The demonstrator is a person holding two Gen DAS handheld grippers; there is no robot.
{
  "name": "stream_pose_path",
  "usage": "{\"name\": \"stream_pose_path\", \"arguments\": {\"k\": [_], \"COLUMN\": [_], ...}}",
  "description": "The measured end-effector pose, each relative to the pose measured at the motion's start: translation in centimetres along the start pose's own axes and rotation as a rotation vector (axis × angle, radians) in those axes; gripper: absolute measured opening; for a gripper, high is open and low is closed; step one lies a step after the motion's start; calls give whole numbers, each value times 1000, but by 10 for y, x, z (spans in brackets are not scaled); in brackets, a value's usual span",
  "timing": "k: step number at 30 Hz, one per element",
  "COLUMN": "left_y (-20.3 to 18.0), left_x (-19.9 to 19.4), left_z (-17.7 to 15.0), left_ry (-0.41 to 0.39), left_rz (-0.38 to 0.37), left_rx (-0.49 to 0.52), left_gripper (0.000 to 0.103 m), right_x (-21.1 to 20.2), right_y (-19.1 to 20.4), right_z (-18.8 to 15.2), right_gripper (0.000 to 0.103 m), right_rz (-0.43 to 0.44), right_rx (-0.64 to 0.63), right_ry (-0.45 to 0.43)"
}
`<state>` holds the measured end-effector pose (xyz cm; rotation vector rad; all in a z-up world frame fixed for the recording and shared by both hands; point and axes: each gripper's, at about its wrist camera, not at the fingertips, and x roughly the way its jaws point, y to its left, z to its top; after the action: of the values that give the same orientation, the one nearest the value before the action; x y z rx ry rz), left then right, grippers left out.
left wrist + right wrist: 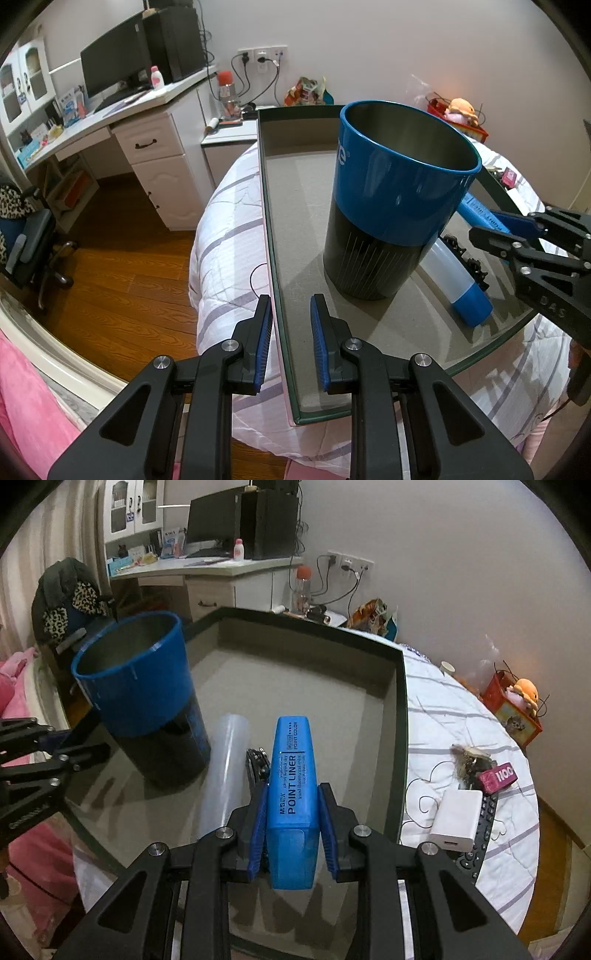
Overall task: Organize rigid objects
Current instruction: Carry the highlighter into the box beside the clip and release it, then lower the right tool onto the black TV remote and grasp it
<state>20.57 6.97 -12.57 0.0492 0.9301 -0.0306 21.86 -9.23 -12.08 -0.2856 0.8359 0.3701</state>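
The right gripper (292,829) is clamped on a blue highlighter (291,794), jaws pressed flat on its two broad sides, cap end pointing fwd over the tray (400,716). The left gripper (291,343) is seen w/ jaws a little apart, straddling the tray's near wall; one pad looks to be against the wall's outside, the other seems clear of it, so whether the wall is really pinched can't be told. Nothing else is held there.

Judged step: the highlighter is to be put into the blue cup (142,698), which stands upright inside the tray, near its left side. For a clean drop, the marker should be brought over the cup mouth, tipped closer to vertical, and only then released; a slanted release risks a knock on the rim and a tipped cup. The tray is best kept steadied by the left gripper meanwhile.

Materials etc.: highlighter is hard smooth plastic, flat-sided, wedge-like, so a secure grip is expected. Cup is cylindrical, blue band over black w/ fine lines, dull metal-looking inside. Tray is rigid, shallow, dark-rimmed, w/ matte grey cardboard-like floor. A translucent tube (225,771) w/ blue end lies beside the cup, round and likely to roll. The tray rests on a soft quilted bed (461,738).
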Motion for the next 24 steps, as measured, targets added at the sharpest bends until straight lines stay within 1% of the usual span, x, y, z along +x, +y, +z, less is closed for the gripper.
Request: {"name": "stream_pose_path", "arguments": {"k": [6,11,15,18,20,21,22,24], "left_y": [0,1,0,0,0,0,0,0], "left_x": [0,0,0,0,0,0,1,1], "left_z": [0,0,0,0,0,0,0,0], "left_ry": [0,0,0,1,1,1,1,1], "left_rz": [1,0,1,2,1,2,2,3], "left_rx": [1,0,2,3,2,3,3,2], "left_gripper": [20,20,20,20,20,20,20,20], "right_x": [3,5,3,-7,-17,-23,-28,-42], "right_y": [-2,-5,-5,-5,-7,-8,-11,-20], "right_z": [-3,-1,1,1,0,0,-1,-2], "right_gripper": [27,27,27,28,33,39,42,43], "right_rz": [-20,-14,-12,-25,-33,-38,-41,-50], "right_rx": [1,7,7,1,9,15,20,44], "right_ry": [18,21,4,-19,-44,-58,-70,-106]}}
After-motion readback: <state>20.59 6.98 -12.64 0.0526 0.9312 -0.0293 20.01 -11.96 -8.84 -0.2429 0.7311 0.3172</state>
